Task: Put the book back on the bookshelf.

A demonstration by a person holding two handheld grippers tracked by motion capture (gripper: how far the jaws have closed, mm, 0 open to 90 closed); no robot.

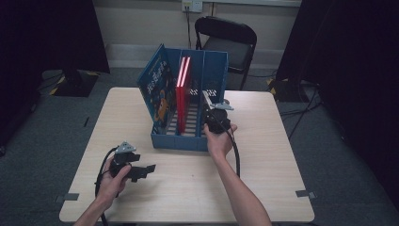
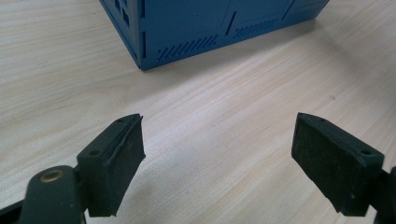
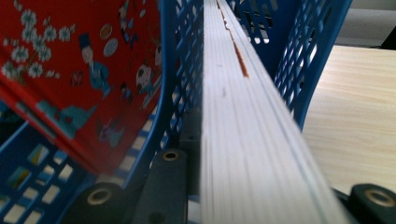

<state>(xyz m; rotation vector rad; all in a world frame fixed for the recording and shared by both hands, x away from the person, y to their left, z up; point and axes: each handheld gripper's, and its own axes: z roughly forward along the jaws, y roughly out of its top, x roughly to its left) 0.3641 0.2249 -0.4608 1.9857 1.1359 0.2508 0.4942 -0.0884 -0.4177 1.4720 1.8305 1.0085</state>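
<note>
A blue slotted file rack (image 1: 179, 140) stands on the light wooden table (image 1: 263, 179). A blue picture book (image 1: 157, 87) leans in its left slot and a red book (image 1: 182, 94) stands in the middle slot. My right gripper (image 1: 209, 110) is at the right slot, shut on a thin book (image 1: 205, 99). In the right gripper view the white page edge of that book (image 3: 243, 121) runs between the jaws of the right gripper (image 3: 261, 196), with the red book (image 3: 79, 70) beyond the divider. My left gripper (image 1: 145, 172) rests low near the table's front left, open and holding nothing (image 2: 217, 126), facing the rack's corner (image 2: 187, 23).
A black folding chair (image 1: 228, 40) stands behind the table's far edge. Dark curtains hang at both sides. Bare tabletop (image 3: 359, 116) lies to the right of the rack and along the front.
</note>
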